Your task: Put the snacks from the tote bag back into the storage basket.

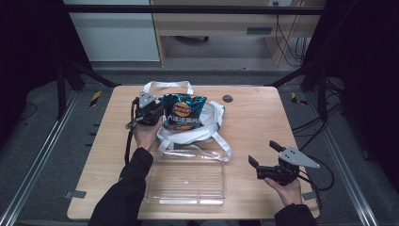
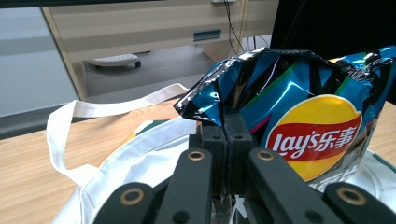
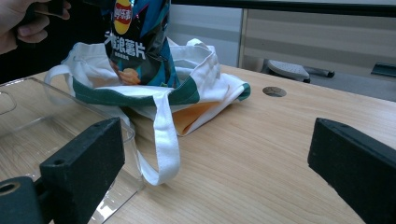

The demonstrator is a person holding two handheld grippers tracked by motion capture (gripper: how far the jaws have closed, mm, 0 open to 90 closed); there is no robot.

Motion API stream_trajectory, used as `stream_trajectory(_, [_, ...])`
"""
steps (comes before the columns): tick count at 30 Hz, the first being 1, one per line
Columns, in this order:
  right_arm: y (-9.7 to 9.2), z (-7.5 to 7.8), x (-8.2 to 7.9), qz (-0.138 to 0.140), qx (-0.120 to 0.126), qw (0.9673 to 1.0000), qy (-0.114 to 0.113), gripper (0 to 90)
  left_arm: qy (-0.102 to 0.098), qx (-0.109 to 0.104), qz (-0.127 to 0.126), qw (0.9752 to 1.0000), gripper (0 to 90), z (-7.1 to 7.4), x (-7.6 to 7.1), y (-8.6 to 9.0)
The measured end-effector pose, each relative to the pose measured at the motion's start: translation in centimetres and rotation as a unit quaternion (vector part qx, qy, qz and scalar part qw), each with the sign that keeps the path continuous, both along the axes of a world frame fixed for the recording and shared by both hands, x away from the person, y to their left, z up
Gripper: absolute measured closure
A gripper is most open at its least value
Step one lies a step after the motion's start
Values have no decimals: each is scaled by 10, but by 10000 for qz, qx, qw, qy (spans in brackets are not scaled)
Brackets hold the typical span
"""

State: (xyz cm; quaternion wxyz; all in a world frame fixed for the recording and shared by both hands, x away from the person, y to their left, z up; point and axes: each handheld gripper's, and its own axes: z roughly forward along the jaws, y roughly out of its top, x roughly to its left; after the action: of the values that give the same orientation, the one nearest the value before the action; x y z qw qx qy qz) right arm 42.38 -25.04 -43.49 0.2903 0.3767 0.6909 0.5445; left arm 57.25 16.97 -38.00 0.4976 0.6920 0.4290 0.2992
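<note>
Pinching crinkly foil chip bag corner: left gripper; right gripper jaws spread wide above woodgrain table.

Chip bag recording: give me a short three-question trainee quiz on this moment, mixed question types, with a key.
1. True or false: the left gripper is shut on the top edge of the chip bag.
2. Multiple choice: the right gripper is A) clamped on a strap, B) open above bare table, C) inside the clear tray.
3. Fill in: the chip bag stands over the white ____ bag with the green trim.

Key: 1 true. 2 B. 3 tote. The clear tray sits on the table just in front of the tote bag, with nothing in it.
</note>
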Motion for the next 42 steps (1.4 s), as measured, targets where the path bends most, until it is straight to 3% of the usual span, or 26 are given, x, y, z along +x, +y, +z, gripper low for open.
stream_trajectory(19, [-1, 0, -1, -4, 2, 10000, 1, 41, -278, -357, -100, 9989, 900, 13, -16, 0])
stream_trajectory(22, [0, 0, -1, -3, 0, 10000, 4, 41, -443, -460, -130, 9979, 900, 20, -23, 1])
stream_trajectory(27, [0, 0, -1, -9, 0, 10000, 5, 41, -614, -411, -118, 9972, 900, 32, -32, 2])
stream_trajectory(36, [0, 0, -1, -6, -13, 10000, 6, 41, -741, -521, -148, 9958, 900, 48, -47, 12])
stream_trajectory(42, [0, 0, -2, -14, -15, 10000, 5, 41, -995, -587, -273, 9929, 900, 59, -62, 15])
